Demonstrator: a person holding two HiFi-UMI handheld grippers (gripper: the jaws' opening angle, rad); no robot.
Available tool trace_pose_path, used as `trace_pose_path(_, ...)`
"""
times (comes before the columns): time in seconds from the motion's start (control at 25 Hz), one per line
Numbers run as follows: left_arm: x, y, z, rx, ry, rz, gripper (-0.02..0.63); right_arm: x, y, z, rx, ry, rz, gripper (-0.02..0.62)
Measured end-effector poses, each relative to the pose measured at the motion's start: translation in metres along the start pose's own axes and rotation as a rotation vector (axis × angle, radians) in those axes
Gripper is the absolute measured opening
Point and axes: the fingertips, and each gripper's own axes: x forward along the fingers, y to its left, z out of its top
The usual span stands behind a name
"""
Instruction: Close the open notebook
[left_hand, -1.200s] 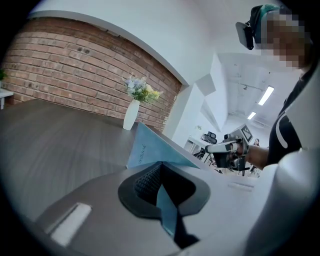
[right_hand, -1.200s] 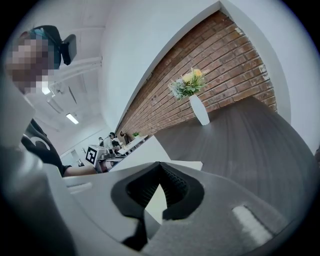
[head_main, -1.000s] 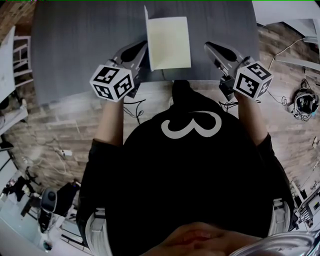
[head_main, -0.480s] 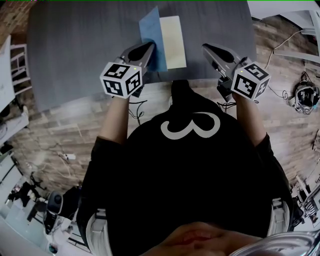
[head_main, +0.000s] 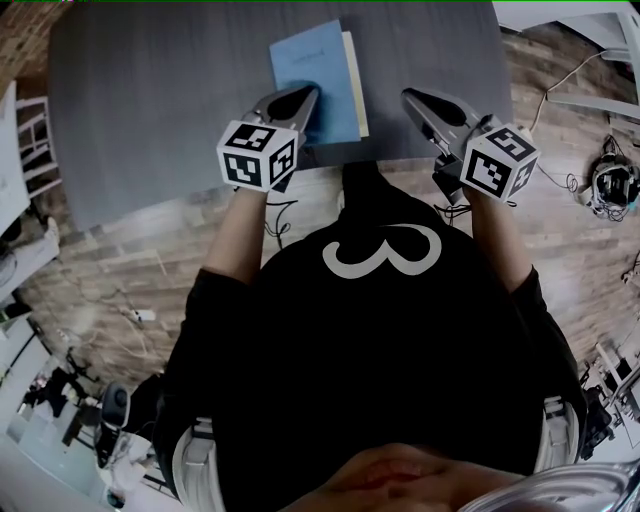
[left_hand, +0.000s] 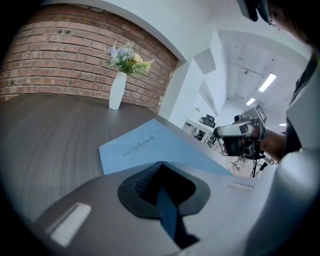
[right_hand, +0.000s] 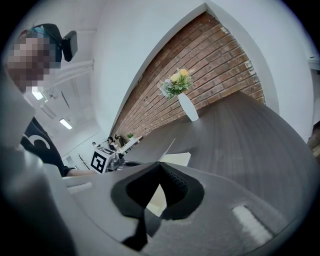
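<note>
The notebook (head_main: 312, 75) lies on the grey table (head_main: 150, 100) near its front edge. Its blue cover (left_hand: 145, 145), printed "notebook", leans low over the cream pages (head_main: 353, 70), which show as a strip on the right. My left gripper (head_main: 305, 100) is at the cover's near left corner, shut on the cover, and blue shows in the slot between its jaws (left_hand: 159, 164). My right gripper (head_main: 410, 97) hangs shut and empty to the right of the notebook. In the right gripper view (right_hand: 161, 164) the cover's edge (right_hand: 168, 149) still stands a little above the page (right_hand: 179, 159).
A white vase of flowers (left_hand: 117, 90) stands at the table's far side by a brick wall, also in the right gripper view (right_hand: 188, 106). Cables and gear lie on the wooden floor (head_main: 600, 190) to the right. The person's body is close against the table's front edge.
The blue cover has swung from upright down to the right over the pages. My left gripper moved right with it. The right gripper has barely moved.
</note>
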Motion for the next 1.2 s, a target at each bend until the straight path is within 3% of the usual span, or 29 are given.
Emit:
trace_pose_path(0.52,0.020,0.006,-0.020,0.036,0.120,0.047,0.014,0.002,-0.011,-0.007,0.036,-0.004,-0.015,0.002)
trace_pose_path(0.84,0.029,0.007,-0.026,0.096,0.220,0.119,0.012,0.002,-0.013,-0.009,0.046,-0.004,-0.018,0.002)
trace_pose_path(1.2,0.038,0.012,-0.026,0.184,0.242,0.181,0.012,0.002,-0.018,-0.015,0.055,-0.002,-0.022,0.002)
